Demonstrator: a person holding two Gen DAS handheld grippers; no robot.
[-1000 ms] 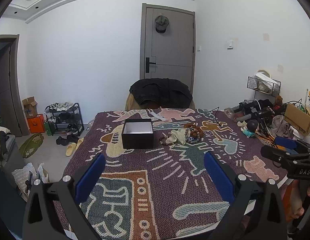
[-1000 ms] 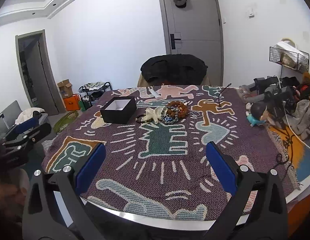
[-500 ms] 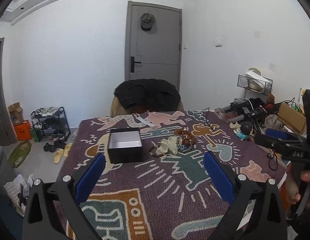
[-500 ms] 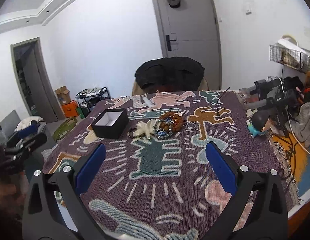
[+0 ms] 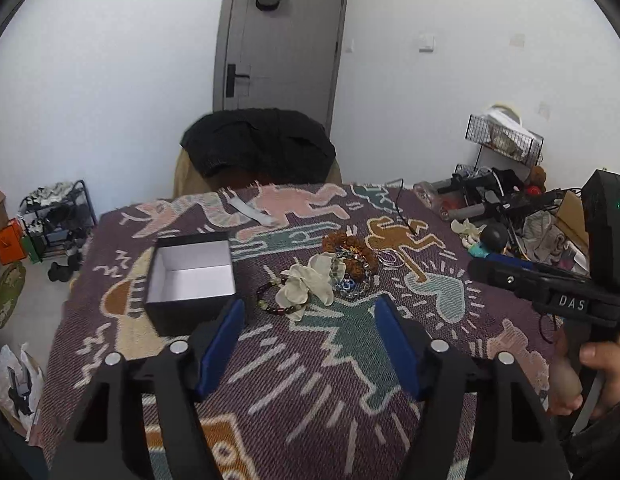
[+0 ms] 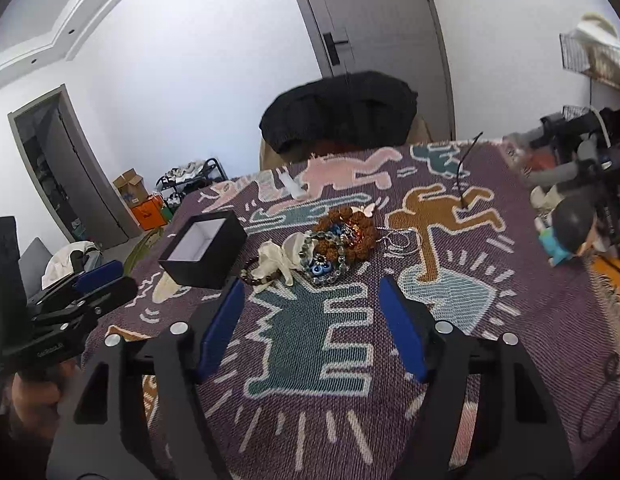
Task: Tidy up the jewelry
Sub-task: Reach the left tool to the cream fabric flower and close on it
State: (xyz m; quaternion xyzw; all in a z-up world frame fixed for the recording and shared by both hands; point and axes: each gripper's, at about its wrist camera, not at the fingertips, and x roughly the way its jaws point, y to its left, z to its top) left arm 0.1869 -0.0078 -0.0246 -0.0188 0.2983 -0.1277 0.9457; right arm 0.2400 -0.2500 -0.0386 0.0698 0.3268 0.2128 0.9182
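Jewelry pile lies dead ahead of both empty, closing claws, left claw and right claw equally near, open black box ahead-left.

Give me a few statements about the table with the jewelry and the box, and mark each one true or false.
1. The black box is open and has nothing inside. True.
2. The jewelry pile already lies inside the box. False: it lies on the patterned cloth, beside the box.
3. The left gripper holds a bracelet. False: nothing is between its fingers, and its jaws are closing.
4. A dark beaded bracelet lies at the edge of the pile nearest the box. True.
5. A dark jacket hangs over the chair at the far side of the table. True.
6. The right gripper is clamped on the box. False: nothing is between its closing jaws.
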